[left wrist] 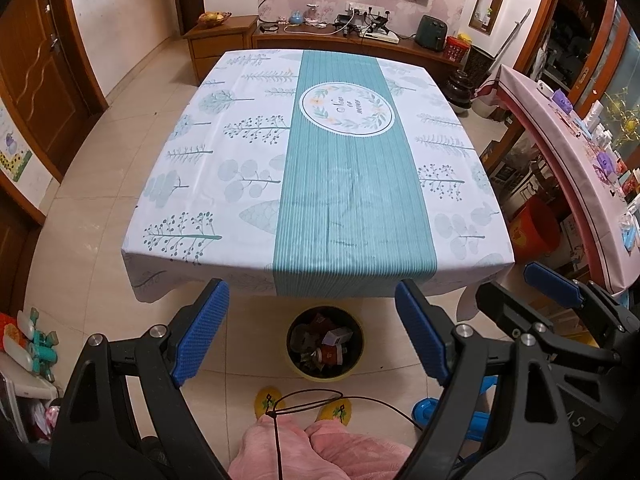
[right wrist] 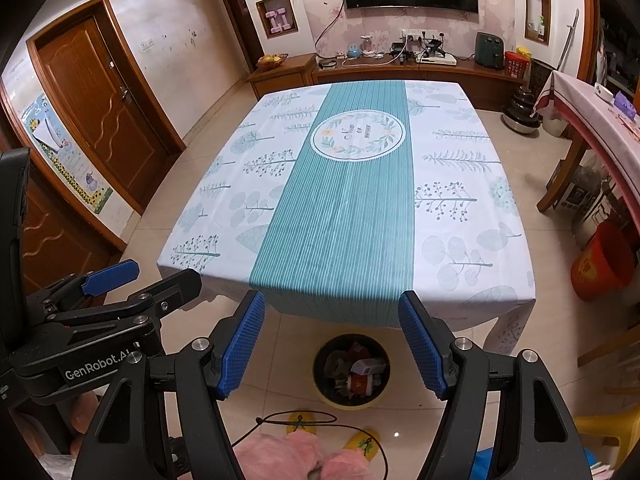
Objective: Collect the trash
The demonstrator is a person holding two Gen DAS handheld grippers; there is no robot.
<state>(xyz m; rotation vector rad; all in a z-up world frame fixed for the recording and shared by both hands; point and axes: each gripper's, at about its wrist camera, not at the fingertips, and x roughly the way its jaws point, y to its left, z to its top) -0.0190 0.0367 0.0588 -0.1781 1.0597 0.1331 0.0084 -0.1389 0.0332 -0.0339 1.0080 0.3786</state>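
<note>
Only the right view shows the red bucket whole

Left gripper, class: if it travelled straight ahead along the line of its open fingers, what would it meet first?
Probably the hanging front edge of the tablecloth on the table; the left gripper is open and empty. The trash bin sits lower on the floor, likely beneath that line, though fisheye depth is uncertain.

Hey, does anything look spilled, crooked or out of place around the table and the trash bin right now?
Nothing stands out. The tablecloth lies flat and straight, and the trash bin stands upright on the floor by the table's near edge, its wrappers and small boxes inside. Left gripper and right gripper are both open, holding nothing.
</note>
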